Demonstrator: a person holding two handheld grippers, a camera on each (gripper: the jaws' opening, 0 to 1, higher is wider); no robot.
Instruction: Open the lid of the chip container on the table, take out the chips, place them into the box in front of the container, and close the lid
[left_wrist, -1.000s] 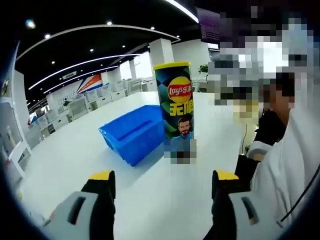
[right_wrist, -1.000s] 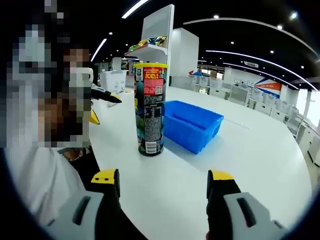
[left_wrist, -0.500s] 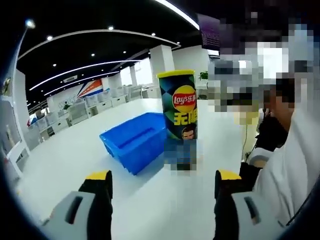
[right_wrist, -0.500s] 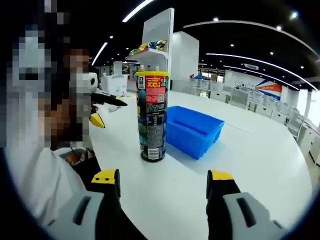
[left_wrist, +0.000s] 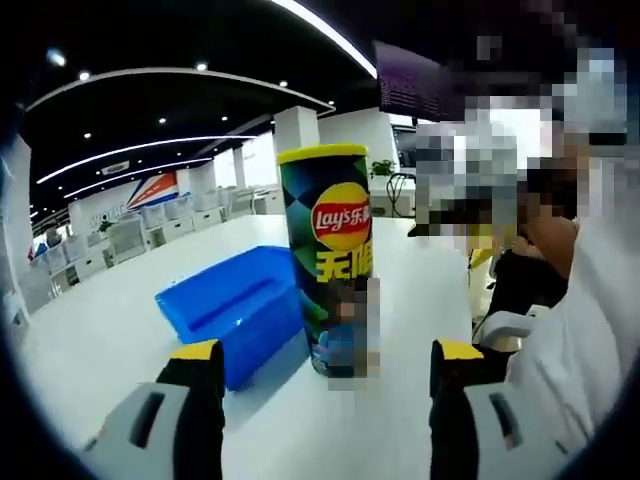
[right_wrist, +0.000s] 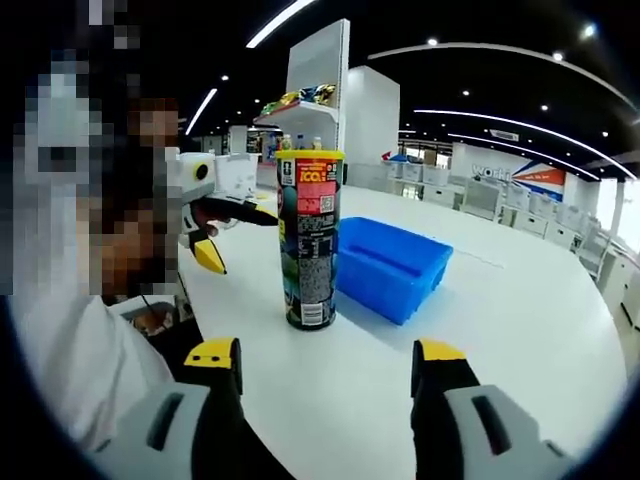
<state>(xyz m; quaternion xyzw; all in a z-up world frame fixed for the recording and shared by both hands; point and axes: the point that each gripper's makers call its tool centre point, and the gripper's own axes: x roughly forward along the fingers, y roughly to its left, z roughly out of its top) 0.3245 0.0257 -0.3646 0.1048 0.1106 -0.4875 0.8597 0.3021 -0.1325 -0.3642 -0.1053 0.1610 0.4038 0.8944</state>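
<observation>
Left gripper view: a tall Lay's chip canister (left_wrist: 327, 260) stands upright on a white table (left_wrist: 100, 330), its yellow lid (left_wrist: 322, 153) still on. A blue plastic box (left_wrist: 233, 305) sits just beside the canister, on its left and slightly farther away. The left gripper (left_wrist: 326, 362) hangs short of the canister with its yellow-tipped jaws spread wide, nothing between them, the canister framed in the gap. A person in a white sleeve (left_wrist: 575, 330) fills the right side of the scene.

Right gripper view: the same canister (right_wrist: 309, 240) is seen from its back, a red printed label near the top and the yellow lid (right_wrist: 310, 155) closed. The blue box (right_wrist: 390, 268) lies just to its right, open side up. The right gripper (right_wrist: 325, 360) is near the table edge (right_wrist: 520, 330), its jaws wide apart and empty, well short of the canister. The left gripper (right_wrist: 222, 232) reaches in from the left beside the canister, its jaws parted. Rows of white desks and ceiling light strips run through the far background.
</observation>
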